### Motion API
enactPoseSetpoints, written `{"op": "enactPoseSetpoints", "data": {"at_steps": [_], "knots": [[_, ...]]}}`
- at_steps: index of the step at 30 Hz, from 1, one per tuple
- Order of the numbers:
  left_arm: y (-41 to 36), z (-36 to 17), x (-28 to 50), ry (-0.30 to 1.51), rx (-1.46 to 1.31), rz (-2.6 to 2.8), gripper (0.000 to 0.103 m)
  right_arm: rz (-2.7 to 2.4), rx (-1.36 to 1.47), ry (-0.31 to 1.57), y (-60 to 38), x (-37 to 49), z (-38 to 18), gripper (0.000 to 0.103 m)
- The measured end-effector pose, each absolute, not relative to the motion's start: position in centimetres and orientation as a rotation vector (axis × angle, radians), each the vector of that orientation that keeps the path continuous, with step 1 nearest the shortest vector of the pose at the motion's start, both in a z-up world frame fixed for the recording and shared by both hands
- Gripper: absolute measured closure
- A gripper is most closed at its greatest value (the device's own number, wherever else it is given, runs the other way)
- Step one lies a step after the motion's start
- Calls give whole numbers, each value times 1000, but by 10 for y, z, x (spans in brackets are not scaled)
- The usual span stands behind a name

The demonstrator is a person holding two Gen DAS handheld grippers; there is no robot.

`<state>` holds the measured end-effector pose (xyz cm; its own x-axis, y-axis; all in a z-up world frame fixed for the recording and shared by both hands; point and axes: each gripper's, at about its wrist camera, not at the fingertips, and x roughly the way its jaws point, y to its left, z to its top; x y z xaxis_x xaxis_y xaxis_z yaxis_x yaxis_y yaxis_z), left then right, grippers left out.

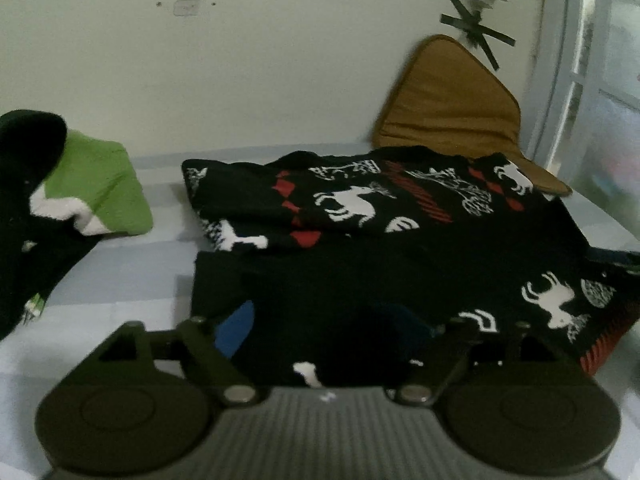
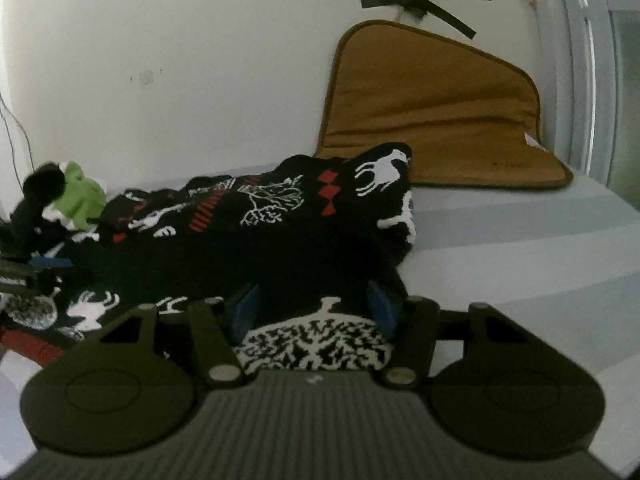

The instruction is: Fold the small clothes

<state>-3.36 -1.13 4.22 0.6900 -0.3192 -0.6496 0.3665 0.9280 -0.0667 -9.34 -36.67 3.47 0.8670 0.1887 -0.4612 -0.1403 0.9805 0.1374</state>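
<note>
A black knitted garment [image 1: 360,208] with white animal figures and red diamonds lies spread on the pale striped bed sheet [image 1: 120,280]; its far part looks doubled over the rest. My left gripper [image 1: 320,328] is open over the garment's near edge, blue pads wide apart and dark fabric lying loose between them. In the right wrist view the same garment [image 2: 280,220] stretches leftward. My right gripper [image 2: 312,310] is open at the near right corner. A white tree pattern lies between its blue fingers [image 2: 244,312], which do not pinch it.
A heap of green, black and white clothes [image 1: 92,184] [image 2: 76,196] lies at the left. A brown cushion [image 1: 448,100] [image 2: 432,112] leans on the back wall, behind the garment. A white window frame [image 1: 572,60] stands at the right. Bare sheet [image 2: 520,240] shows right of the garment.
</note>
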Motion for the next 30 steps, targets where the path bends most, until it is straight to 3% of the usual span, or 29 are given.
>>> {"op": "enactPoseSetpoints", "data": {"at_steps": [2,19,22,25,30], "knots": [[-13,42,-34,716,78,-392,16,168,88,496,-358,-92,34,39],[-13,44,-34,759,107,-426,7,182,77,495,-357,-94,33,33],[-2,66,-33,790,71,-468,7,208,86,504,-362,-94,39,33],[12,106,-20,702,54,-460,4,265,107,467,-373,-91,64,33],[2,141,66,694,47,-383,3,338,126,426,-383,-29,119,33]]}}
